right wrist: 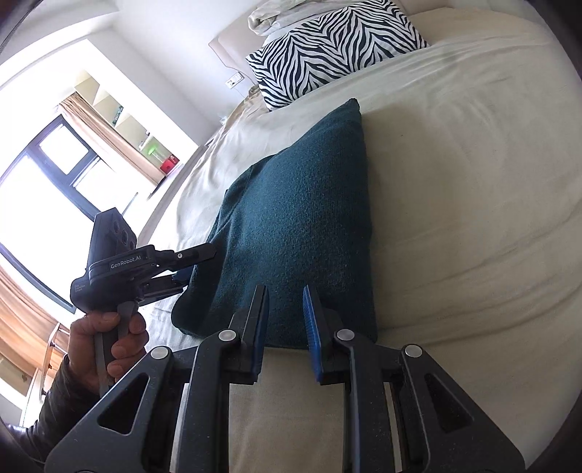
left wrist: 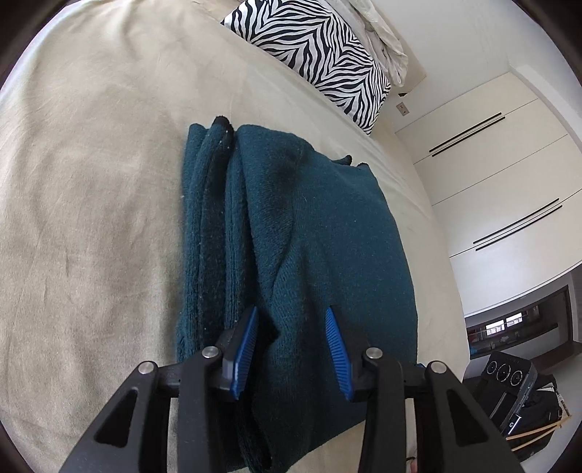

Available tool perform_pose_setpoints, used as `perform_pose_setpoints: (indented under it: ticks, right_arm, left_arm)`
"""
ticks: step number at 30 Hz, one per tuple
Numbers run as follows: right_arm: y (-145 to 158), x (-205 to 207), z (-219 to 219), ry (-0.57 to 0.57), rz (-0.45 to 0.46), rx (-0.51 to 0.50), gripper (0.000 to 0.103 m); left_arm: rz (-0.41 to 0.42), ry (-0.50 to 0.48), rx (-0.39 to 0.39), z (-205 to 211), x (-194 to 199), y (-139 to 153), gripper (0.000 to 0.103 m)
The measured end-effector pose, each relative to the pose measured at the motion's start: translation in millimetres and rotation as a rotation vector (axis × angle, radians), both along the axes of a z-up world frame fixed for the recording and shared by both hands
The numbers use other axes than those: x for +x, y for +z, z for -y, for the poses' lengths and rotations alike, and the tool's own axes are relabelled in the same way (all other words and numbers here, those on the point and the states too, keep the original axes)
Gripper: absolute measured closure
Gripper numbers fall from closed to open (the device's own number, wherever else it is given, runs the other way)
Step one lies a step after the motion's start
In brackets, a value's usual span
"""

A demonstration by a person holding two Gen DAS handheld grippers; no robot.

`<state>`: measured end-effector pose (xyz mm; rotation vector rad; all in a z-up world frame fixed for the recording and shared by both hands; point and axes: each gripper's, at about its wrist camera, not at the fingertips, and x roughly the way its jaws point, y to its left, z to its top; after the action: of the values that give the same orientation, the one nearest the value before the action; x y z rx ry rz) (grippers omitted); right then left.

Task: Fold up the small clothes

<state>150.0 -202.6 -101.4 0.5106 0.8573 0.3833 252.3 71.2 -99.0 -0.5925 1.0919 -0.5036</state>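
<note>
A dark teal knitted garment (left wrist: 291,236) lies folded into a thick stack on the beige bed cover (left wrist: 91,200). My left gripper (left wrist: 291,316) is open, its blue pads on either side of a raised fold at the garment's near end. In the right wrist view the same garment (right wrist: 302,218) lies lengthwise, and my right gripper (right wrist: 285,294) is open over its near edge, with nothing between the jaws. The left gripper also shows there (right wrist: 192,265), held by a hand at the garment's left edge.
A zebra-print pillow (left wrist: 320,54) lies at the head of the bed, with crumpled white bedding (left wrist: 382,32) behind it. White wardrobe doors (left wrist: 491,182) stand to the right of the bed. A window with curtains (right wrist: 47,174) is on the left.
</note>
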Motion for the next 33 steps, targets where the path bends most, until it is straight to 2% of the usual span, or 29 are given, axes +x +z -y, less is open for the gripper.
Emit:
perform_pose_setpoints:
  ticks: [4, 6, 8, 14, 16, 19, 22, 23, 26, 29, 33]
  right_arm:
    - [5.3, -2.0, -2.7, 0.0, 0.005, -0.011, 0.084]
    - [6.9, 0.0, -3.3, 0.0, 0.007, -0.018, 0.084]
    - [7.4, 0.4, -4.8, 0.0, 0.006, -0.028, 0.084]
    - [1.8, -2.6, -6.1, 0.006, 0.0, -0.024, 0.084]
    - [-0.6, -2.0, -7.3, 0.007, -0.008, -0.019, 0.084]
    - [0.7, -3.3, -10.9, 0.022, -0.003, -0.039, 0.084]
    - [0.2, -1.9, -9.2, 0.022, -0.012, -0.047, 0.084]
    - [0.1, -1.8, -7.0, 0.018, -0.014, -0.037, 0.084]
    - [1.2, -1.8, -3.9, 0.008, -0.009, -0.033, 0.084]
    - [0.7, -2.2, -4.8, 0.006, -0.011, -0.03, 0.084]
    - [-0.3, -1.2, -6.8, 0.009, -0.009, -0.031, 0.084]
  left_arm:
    - [-0.05, 0.009, -0.068, -0.8, 18.1, -9.9, 0.072]
    - [-0.062, 0.018, -0.055, -2.3, 21.6, -13.7, 0.086]
    - [-0.044, 0.026, -0.054, -6.4, 15.9, -12.2, 0.089]
    - [0.047, 0.067, -0.001, -18.1, -8.6, 11.9, 0.091]
    - [0.044, 0.072, 0.025, -18.1, -4.3, 7.4, 0.091]
    - [0.017, 0.098, 0.007, -23.8, 0.3, -9.8, 0.09]
    - [0.017, 0.096, 0.01, -21.9, -2.3, -14.0, 0.087]
    - [0.035, 0.091, 0.035, -17.7, -5.7, -6.3, 0.082]
    - [0.093, 0.052, 0.111, -6.0, -11.3, 12.7, 0.054]
    - [0.098, 0.071, 0.168, -4.7, -12.6, 18.3, 0.044]
    - [0.06, 0.065, 0.104, -10.4, -9.3, 4.2, 0.044]
